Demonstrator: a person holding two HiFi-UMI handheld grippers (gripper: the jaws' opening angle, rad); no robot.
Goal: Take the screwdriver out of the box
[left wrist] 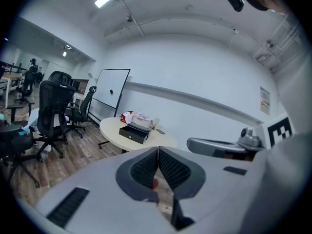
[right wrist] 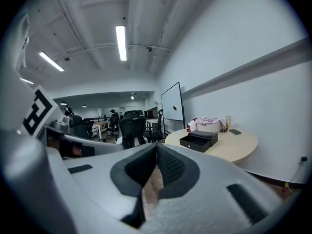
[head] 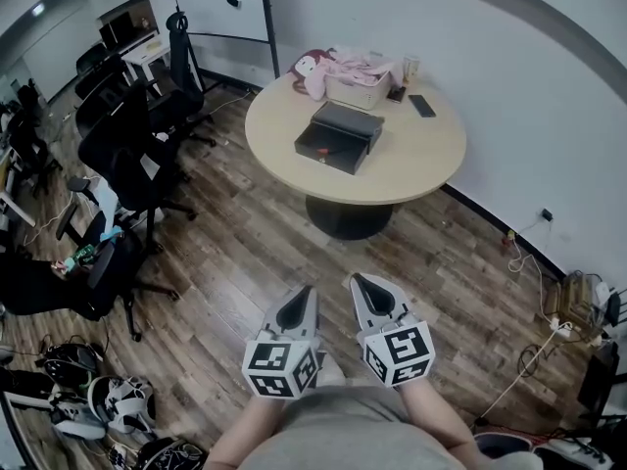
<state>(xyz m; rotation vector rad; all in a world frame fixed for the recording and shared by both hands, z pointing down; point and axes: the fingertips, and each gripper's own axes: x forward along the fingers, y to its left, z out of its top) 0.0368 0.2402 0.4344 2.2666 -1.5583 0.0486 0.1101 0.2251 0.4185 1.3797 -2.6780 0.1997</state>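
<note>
Since the left tool and right tool sit closed and empty, reaching the box on the bench unopened could shove it.

A round bench stands on a wood floor. A black phone lies on it, near a white basket with pink cloth. Black chairs stand at the left, and a whiteboard stands behind them.

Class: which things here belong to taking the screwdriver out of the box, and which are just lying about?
Job: black box, red tool inside it, left gripper, right gripper.
Lying about: phone, pink toy, pale basket, office chairs.
</note>
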